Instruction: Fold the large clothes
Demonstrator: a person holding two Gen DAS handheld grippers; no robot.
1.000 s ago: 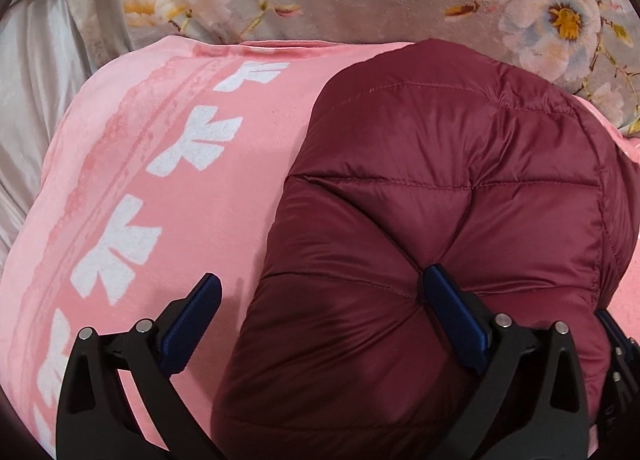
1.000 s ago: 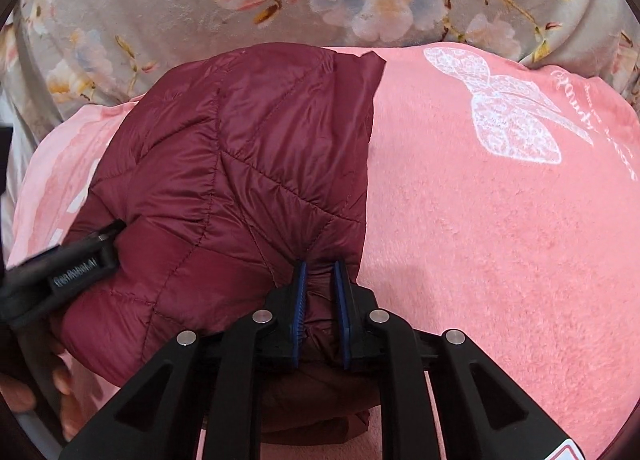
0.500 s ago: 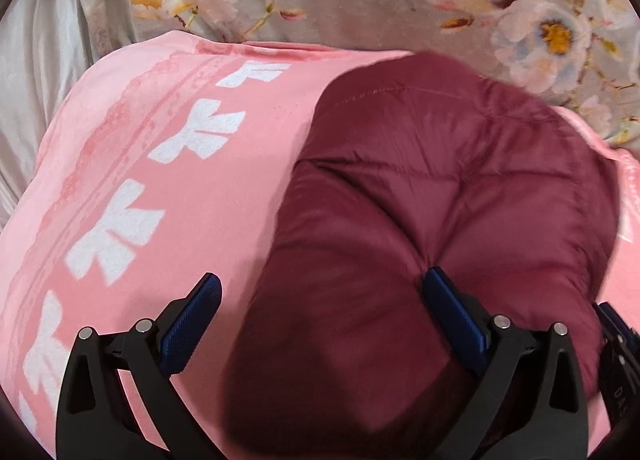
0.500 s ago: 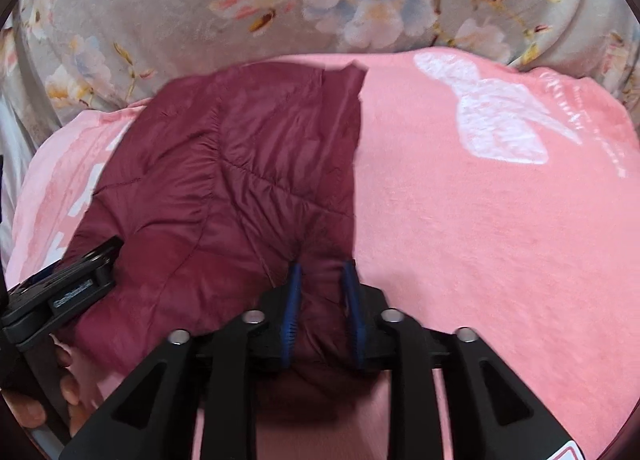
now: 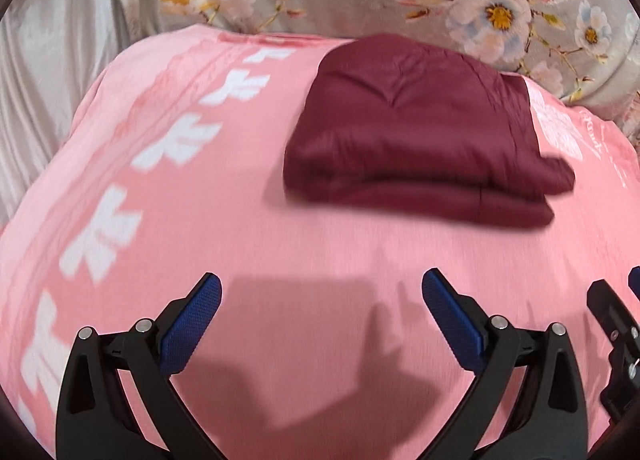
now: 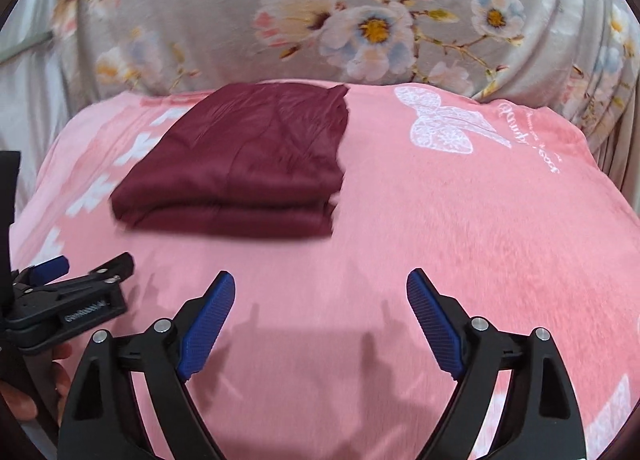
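A dark red quilted jacket (image 5: pixel 416 140) lies folded in a compact stack on the pink blanket (image 5: pixel 200 220); it also shows in the right wrist view (image 6: pixel 244 164). My left gripper (image 5: pixel 320 300) is open and empty, pulled back from the jacket's near edge. My right gripper (image 6: pixel 320 300) is open and empty, also well short of the jacket. The left gripper also shows at the left edge of the right wrist view (image 6: pixel 76 288). Part of the right gripper shows at the right edge of the left wrist view (image 5: pixel 616 324).
The pink blanket has white bow prints (image 5: pixel 176 144) and a white lace butterfly print (image 6: pixel 444 124). A grey floral sheet (image 6: pixel 360 20) rises behind it. Pale grey fabric (image 5: pixel 48 80) lies at the far left.
My right gripper let go of the jacket and opened. Both grippers pulled back toward me, so the folded jacket now lies farther away and untouched.
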